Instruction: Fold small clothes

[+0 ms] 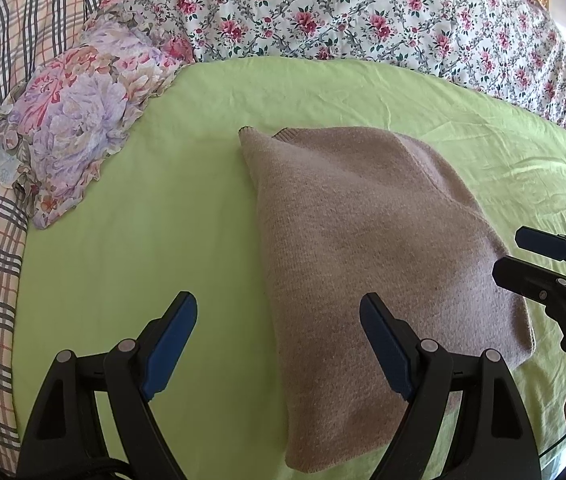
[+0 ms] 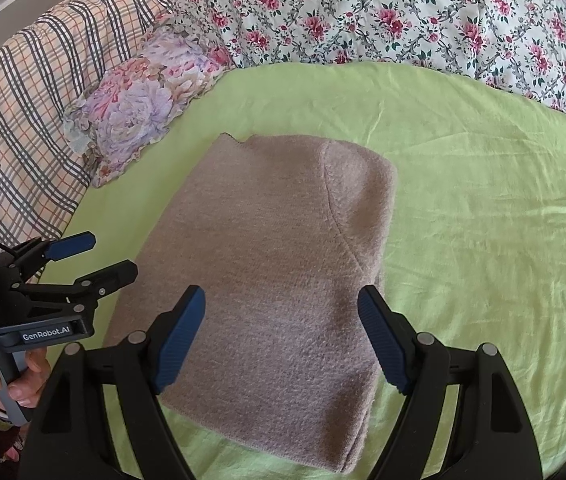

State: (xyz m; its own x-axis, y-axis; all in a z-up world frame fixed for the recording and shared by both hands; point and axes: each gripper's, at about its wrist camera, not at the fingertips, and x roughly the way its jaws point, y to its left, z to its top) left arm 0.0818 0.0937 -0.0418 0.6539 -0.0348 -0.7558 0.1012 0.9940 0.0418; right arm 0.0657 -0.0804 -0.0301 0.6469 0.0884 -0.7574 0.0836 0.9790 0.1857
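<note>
The folded sweater (image 2: 267, 272) is lying on the green sheet (image 2: 483, 220). Both claws, left claw (image 1: 279, 344) and right claw (image 2: 281, 336), are hovering released, gripping nothing

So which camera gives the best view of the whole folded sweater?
The right wrist view: the sweater lies centred there, with all its edges and the curved seam visible. In the left wrist view the sweater sits off to the right, and one finger covers part of its near end.
</note>
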